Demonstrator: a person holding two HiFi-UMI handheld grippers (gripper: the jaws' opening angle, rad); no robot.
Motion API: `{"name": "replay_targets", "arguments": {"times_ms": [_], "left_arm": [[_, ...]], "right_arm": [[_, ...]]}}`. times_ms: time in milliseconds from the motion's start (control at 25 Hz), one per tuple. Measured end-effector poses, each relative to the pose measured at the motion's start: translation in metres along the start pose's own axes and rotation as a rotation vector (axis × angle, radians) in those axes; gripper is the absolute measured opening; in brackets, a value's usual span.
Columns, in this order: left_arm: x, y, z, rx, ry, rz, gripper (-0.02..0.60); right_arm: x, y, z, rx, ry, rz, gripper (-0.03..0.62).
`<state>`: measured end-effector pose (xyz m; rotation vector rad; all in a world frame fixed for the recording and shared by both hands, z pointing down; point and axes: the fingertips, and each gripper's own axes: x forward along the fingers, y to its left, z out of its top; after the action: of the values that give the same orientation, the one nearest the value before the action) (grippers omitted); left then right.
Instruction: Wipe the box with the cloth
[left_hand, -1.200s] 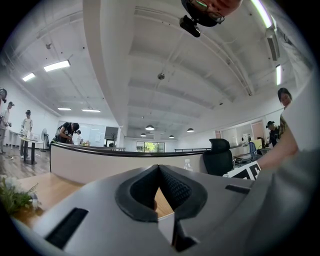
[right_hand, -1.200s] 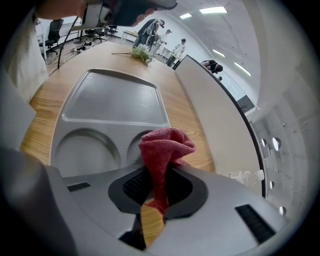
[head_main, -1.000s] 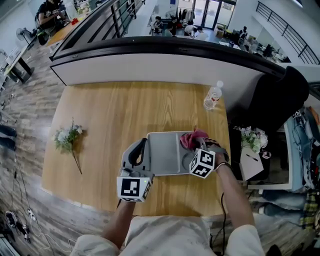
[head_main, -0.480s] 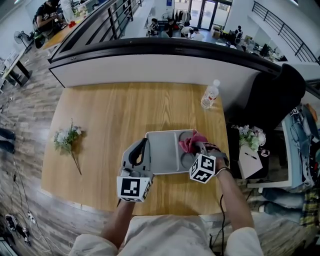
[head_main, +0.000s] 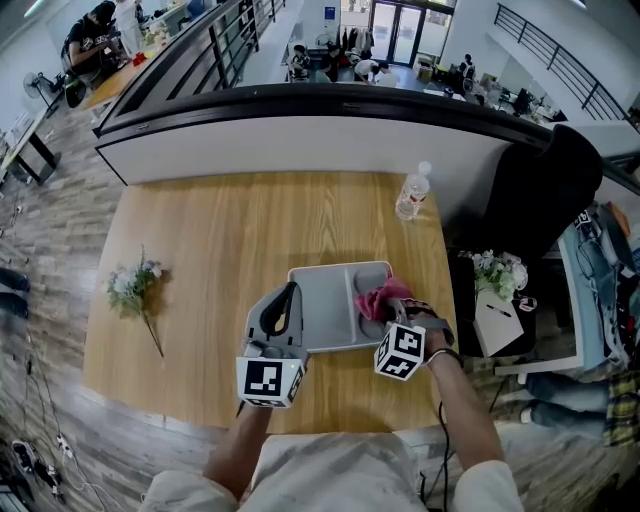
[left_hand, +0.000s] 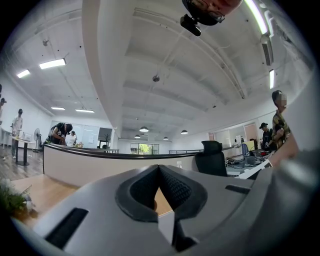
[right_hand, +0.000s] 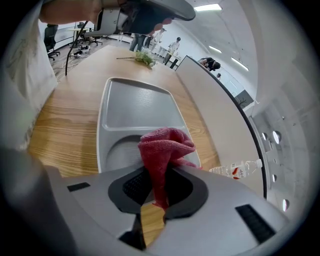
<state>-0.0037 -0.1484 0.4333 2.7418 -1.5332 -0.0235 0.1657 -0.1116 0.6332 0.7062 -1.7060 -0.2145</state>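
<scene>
A grey compartment box (head_main: 322, 305) lies on the wooden table near me. My right gripper (head_main: 390, 312) is shut on a red cloth (head_main: 377, 298) and holds it over the box's right-hand compartments. In the right gripper view the cloth (right_hand: 163, 146) bunches up out of the jaws of my right gripper (right_hand: 159, 176), above a round recess of the box (right_hand: 136, 107). My left gripper (head_main: 288, 292) sits at the box's left edge. Seen in its own view, the left gripper (left_hand: 158, 168) has its jaws together with nothing showing between them.
A water bottle (head_main: 411, 192) stands at the table's far right corner, also seen in the right gripper view (right_hand: 240, 169). A flower sprig (head_main: 134, 285) lies at the left. A black chair (head_main: 545, 185) and a small stand with flowers and paper (head_main: 500, 280) are beyond the right edge.
My right gripper has drawn the cloth a little nearer to me along the box's right side. The left gripper has stayed at the left edge.
</scene>
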Motion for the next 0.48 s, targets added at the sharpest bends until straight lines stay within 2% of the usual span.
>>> {"name": "replay_targets", "arguments": {"times_ms": [480], "left_arm": [[0.001,-0.006,-0.005,-0.008,0.014,-0.032,0.012]], "right_arm": [[-0.016,0.029,-0.006,0.074,0.023,0.056,0.074]]}}
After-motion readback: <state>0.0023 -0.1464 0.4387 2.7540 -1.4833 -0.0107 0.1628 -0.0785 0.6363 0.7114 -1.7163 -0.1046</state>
